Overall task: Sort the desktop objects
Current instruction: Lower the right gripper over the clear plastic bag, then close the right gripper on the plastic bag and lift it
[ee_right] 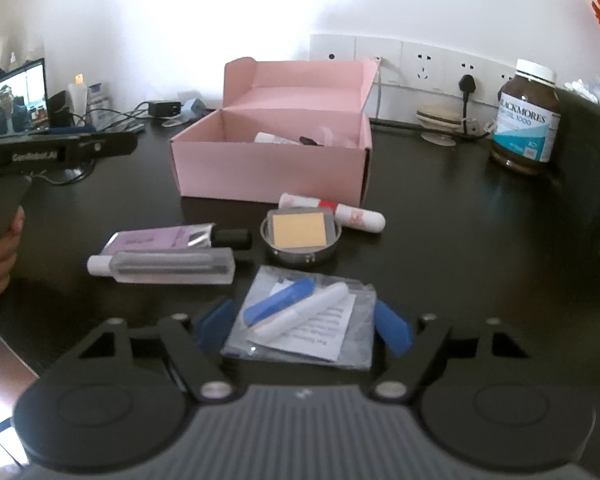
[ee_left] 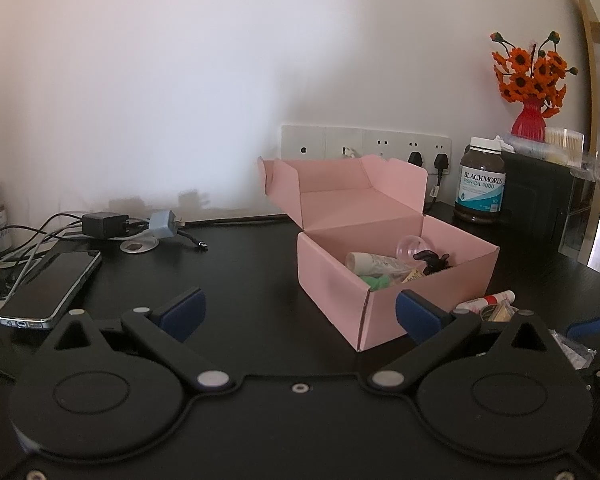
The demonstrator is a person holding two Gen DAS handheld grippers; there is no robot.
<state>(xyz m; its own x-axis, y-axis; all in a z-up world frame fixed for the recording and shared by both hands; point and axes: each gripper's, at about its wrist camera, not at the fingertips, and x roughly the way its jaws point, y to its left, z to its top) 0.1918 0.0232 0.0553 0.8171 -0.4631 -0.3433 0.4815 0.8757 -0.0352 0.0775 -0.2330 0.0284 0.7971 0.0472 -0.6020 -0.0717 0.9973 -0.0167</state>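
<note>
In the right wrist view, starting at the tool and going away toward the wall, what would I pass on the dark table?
Clear plastic packet with a blue-and-white pen → round metal tin with a yellow pad → white tube with red print → open pink box → wall sockets.

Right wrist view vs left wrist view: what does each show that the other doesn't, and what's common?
Right wrist only: clear bag with blue and white pens between the right tongs, purple tube, clear bottle, round tin with yellow pad, a laptop screen.

Left wrist only: smartphone, black adapter, red vase of orange flowers.

Both: open pink box, fish oil bottle, white-and-red tube, wall sockets.
</note>
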